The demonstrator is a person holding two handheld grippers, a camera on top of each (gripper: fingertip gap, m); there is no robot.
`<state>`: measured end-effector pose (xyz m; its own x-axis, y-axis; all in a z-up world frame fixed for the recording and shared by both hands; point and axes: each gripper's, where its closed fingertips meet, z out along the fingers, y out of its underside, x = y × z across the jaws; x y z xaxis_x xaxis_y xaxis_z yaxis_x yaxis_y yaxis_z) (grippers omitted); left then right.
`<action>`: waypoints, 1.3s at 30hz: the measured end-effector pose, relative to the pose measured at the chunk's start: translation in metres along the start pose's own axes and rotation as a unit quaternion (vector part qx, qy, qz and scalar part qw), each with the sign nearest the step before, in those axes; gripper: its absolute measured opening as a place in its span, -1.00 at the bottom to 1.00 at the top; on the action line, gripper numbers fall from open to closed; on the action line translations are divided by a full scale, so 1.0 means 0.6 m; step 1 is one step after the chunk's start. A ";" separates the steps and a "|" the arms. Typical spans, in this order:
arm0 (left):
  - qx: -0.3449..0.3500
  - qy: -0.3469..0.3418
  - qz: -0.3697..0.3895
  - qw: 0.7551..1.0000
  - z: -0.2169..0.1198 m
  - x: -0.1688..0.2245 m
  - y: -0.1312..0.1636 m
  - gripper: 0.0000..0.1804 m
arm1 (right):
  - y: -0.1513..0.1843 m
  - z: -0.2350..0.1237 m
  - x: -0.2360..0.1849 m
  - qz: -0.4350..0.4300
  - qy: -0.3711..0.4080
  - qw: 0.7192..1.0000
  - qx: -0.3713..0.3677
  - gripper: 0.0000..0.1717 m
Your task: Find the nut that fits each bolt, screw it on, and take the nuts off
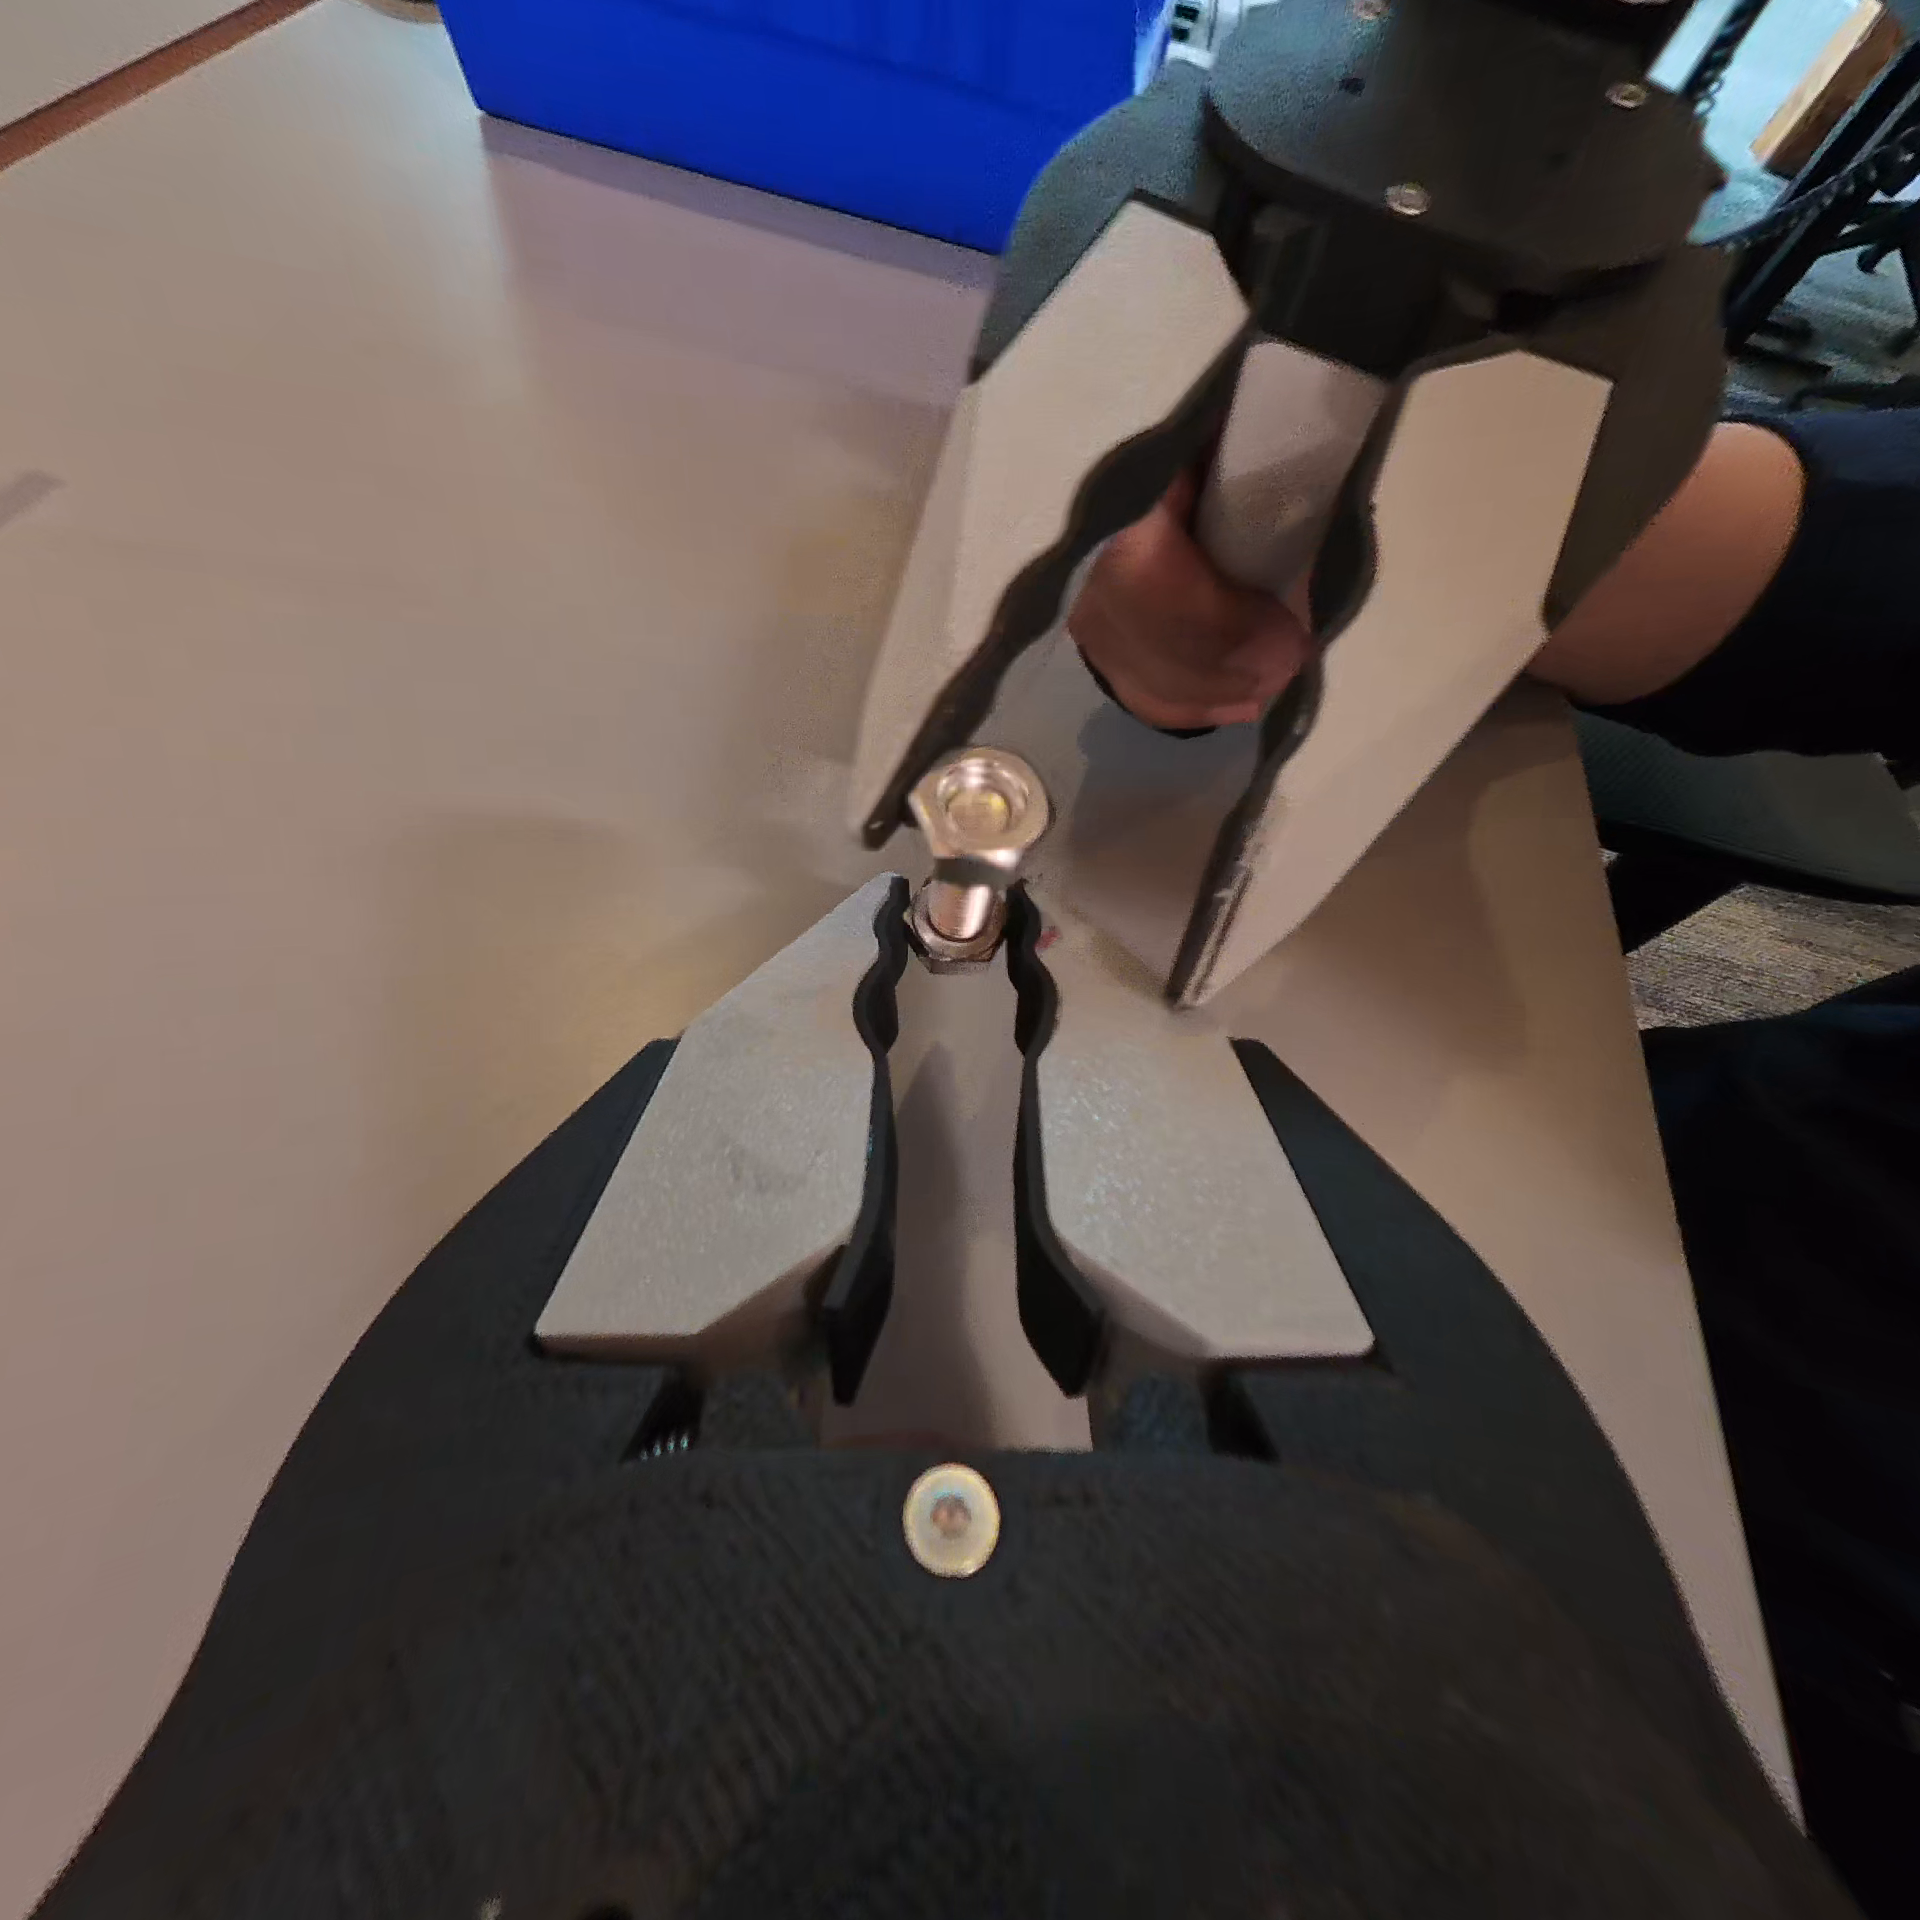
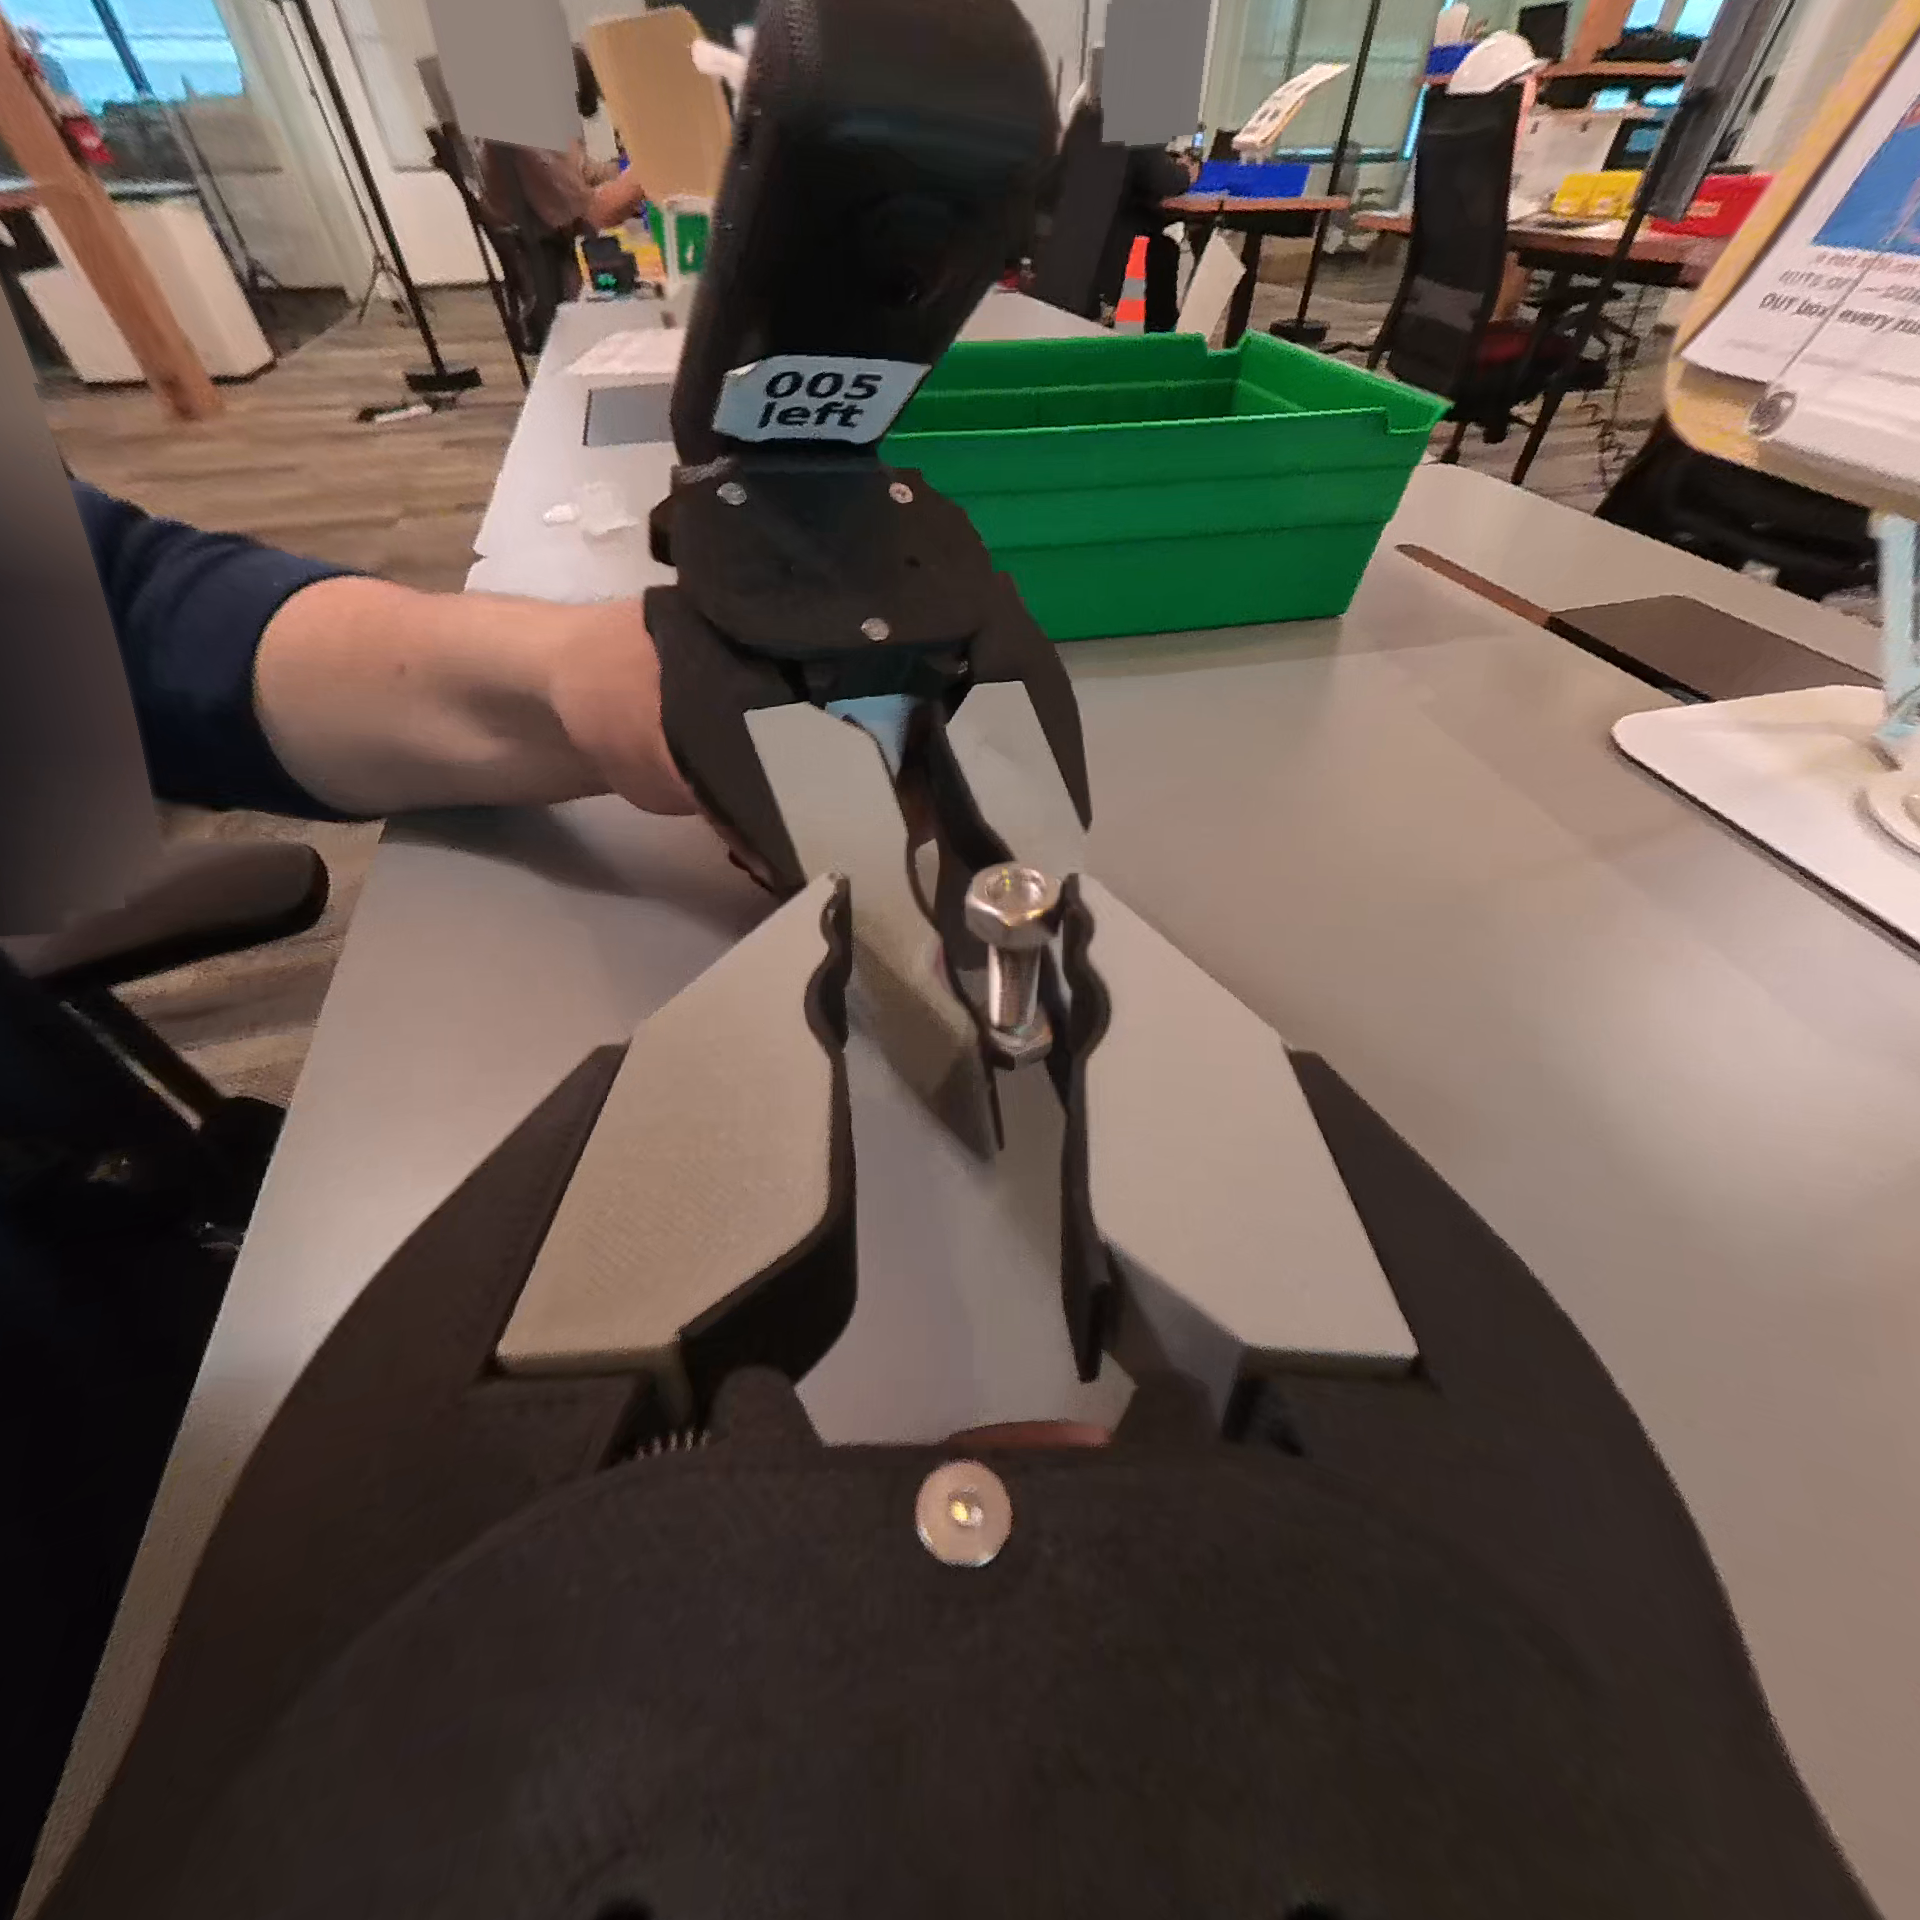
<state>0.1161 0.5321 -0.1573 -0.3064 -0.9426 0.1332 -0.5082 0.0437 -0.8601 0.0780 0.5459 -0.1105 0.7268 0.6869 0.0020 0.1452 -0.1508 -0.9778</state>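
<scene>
A silver bolt stands upright, head up, with a silver nut on the lower end of its shank. My left gripper is shut on the nut, with both black pads pressed against its sides. My right gripper is open around the bolt head. Its right fingertip is next to the head and its left fingertip stands well clear. The nut also shows in the right wrist view, held by the left gripper. In the left wrist view the right gripper reaches in from the upper right.
A grey table lies under both grippers. A green bin stands behind, and a blue bin at the far side. A white tray and a dark pad lie at the right. A person's hand holds the right gripper. Across from one pair of fingers to the other is roughly 5 centimeters.
</scene>
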 end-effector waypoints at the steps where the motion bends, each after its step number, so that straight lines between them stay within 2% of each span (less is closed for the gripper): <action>1: 0.001 -0.003 -0.004 1.000 -0.002 -0.005 0.000 -0.81 | 0.001 -0.006 0.001 -0.005 0.007 1.000 0.001 -0.55; 2: 0.002 -0.007 -0.011 1.000 -0.005 -0.010 0.001 -0.81 | 0.002 -0.015 0.000 -0.008 0.007 1.000 0.003 -0.63; 3: 0.004 -0.009 -0.017 1.000 -0.007 -0.016 0.001 -0.81 | 0.000 -0.025 -0.006 -0.006 -0.003 1.000 0.011 -0.80; 4: 0.006 -0.006 -0.022 1.000 -0.009 -0.018 0.001 -0.81 | -0.004 -0.032 -0.003 0.002 0.000 1.000 0.024 -0.79; 8: 0.006 0.000 -0.017 1.000 -0.008 -0.011 -0.001 -0.81 | -0.008 -0.025 0.025 0.030 0.023 0.999 0.025 -0.46; 11: 0.005 0.007 -0.007 1.000 -0.004 0.001 -0.003 -0.81 | -0.006 -0.003 0.016 0.035 -0.002 0.999 0.015 -0.45; 12: 0.004 0.005 -0.006 1.000 -0.003 0.000 -0.003 -0.81 | -0.003 0.000 0.004 0.035 -0.019 0.999 0.011 -0.54; 14: 0.004 -0.003 -0.010 1.000 -0.006 -0.010 -0.001 -0.81 | 0.000 -0.008 -0.003 0.024 -0.022 0.999 0.011 -0.51; 15: 0.005 -0.011 -0.017 1.000 -0.009 -0.019 0.000 -0.81 | -0.001 -0.018 -0.010 0.014 -0.030 0.999 0.016 -0.73; 16: 0.006 -0.016 -0.025 1.000 -0.014 -0.028 0.002 -0.82 | -0.008 -0.029 -0.015 0.014 -0.039 0.999 0.033 -0.83; 18: 0.010 -0.019 -0.033 0.999 -0.019 -0.039 0.003 -0.82 | -0.018 -0.040 0.002 0.035 -0.017 0.998 0.055 -0.70; 20: 0.014 -0.011 -0.035 0.999 -0.018 -0.034 0.001 -0.81 | -0.015 -0.034 0.023 0.056 0.002 0.997 0.048 -0.48; 23: 0.014 0.012 -0.023 1.000 -0.008 -0.008 -0.004 -0.81 | -0.006 -0.011 0.039 0.071 0.016 0.997 0.026 -0.35; 24: 0.012 0.015 -0.019 1.000 -0.005 -0.002 -0.005 -0.81 | -0.002 -0.004 0.031 0.069 0.003 0.997 0.017 -0.36; 26: 0.011 0.006 -0.015 1.000 -0.005 -0.006 -0.005 -0.81 | 0.003 -0.001 0.002 0.056 -0.036 0.998 0.009 -0.54; 27: 0.011 0.002 -0.019 1.000 -0.008 -0.013 -0.004 -0.81 | 0.004 -0.005 -0.002 0.046 -0.034 0.998 0.007 -0.50; 28: 0.015 -0.005 -0.030 0.999 -0.013 -0.024 -0.003 -0.81 | 0.004 -0.012 -0.010 0.032 -0.045 0.998 0.007 -0.72; 29: 0.017 -0.014 -0.042 0.999 -0.020 -0.038 0.000 -0.82 | -0.004 -0.022 -0.020 0.030 -0.062 0.997 0.023 -0.84; 31: 0.014 -0.027 -0.048 0.998 -0.028 -0.056 0.006 -0.81 | -0.022 -0.035 -0.008 0.046 -0.045 0.996 0.059 -0.75; 32: 0.015 -0.025 -0.046 0.998 -0.028 -0.055 0.005 -0.81 | -0.023 -0.035 0.006 0.054 -0.027 0.996 0.061 -0.64; 34: 0.019 -0.003 -0.045 0.999 -0.021 -0.036 0.000 -0.81 | -0.014 -0.024 0.032 0.069 0.005 0.997 0.044 -0.46; 36: 0.015 0.022 -0.032 0.999 -0.009 -0.007 -0.004 -0.82 | -0.005 -0.007 0.039 0.076 0.015 0.997 0.027 -0.39; 38: 0.012 0.038 -0.022 0.999 0.000 0.015 -0.007 -0.82 | 0.003 0.004 0.017 0.066 -0.016 0.998 0.012 -0.48; 39: 0.009 0.033 -0.019 0.999 0.002 0.013 -0.006 -0.81 | -0.002 0.001 0.001 0.058 -0.041 0.997 0.019 -0.63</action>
<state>0.1165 0.5243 -0.1539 -0.3404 -0.9194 0.1970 -0.5058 0.0024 -0.8626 0.0777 0.5467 -0.1097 0.6789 0.7232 -0.1269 0.0368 -0.2061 -0.9778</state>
